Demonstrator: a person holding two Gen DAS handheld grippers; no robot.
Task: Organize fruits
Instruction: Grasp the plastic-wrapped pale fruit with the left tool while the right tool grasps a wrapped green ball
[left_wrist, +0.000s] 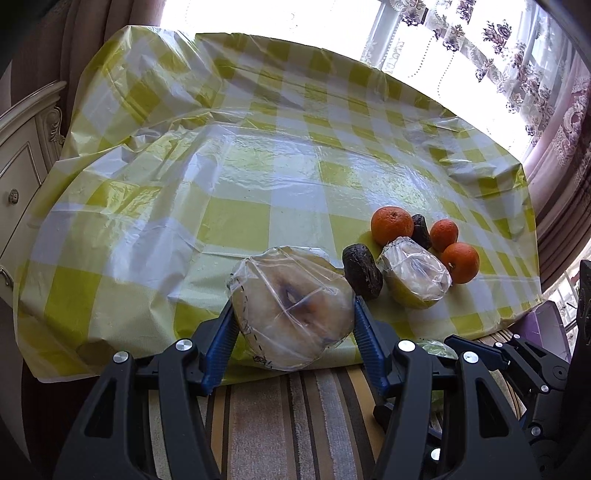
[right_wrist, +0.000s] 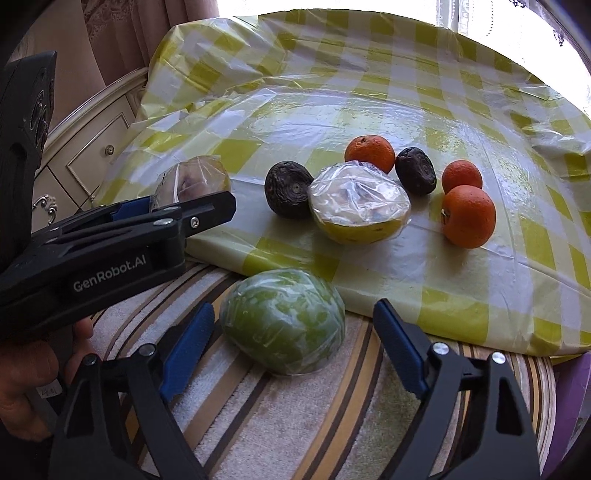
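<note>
Currently the left hand-held gripper (left_wrist: 291, 310) is clamped on a plastic-wrapped cut fruit half (left_wrist: 291, 306), its blue pads pressing both sides, at the near edge of the yellow checked cloth (left_wrist: 229, 206) that covers the counter; taking that cloth as the landmark, the held half sits at its front edge, to the left of the fruit cluster; the cluster lies on the cloth nearer its front right part, made up of a second wrapped fruit half (right_wrist: 360, 205), two dark wrinkled fruits (right_wrist: 290, 188) and three oranges (right_wrist: 468, 216) packed close together, several touching. The right hand-held gripper (right_wrist: 295, 343) stands with its jaws apart around a wrapped green fruit (right_wrist: 284, 321), which rests off the cloth, just in front of its edge, on a striped mat (right_wrist: 295, 424); neither pad touches the wrap yet. By my reading, the step in hand is gathering the two stray pieces toward the group; the next move calls for the right jaws to close gently on the slippery film, then lift over the cloth's raised edge; the left load wants setting down beside its matching half without knocking the round oranges loose.
</note>
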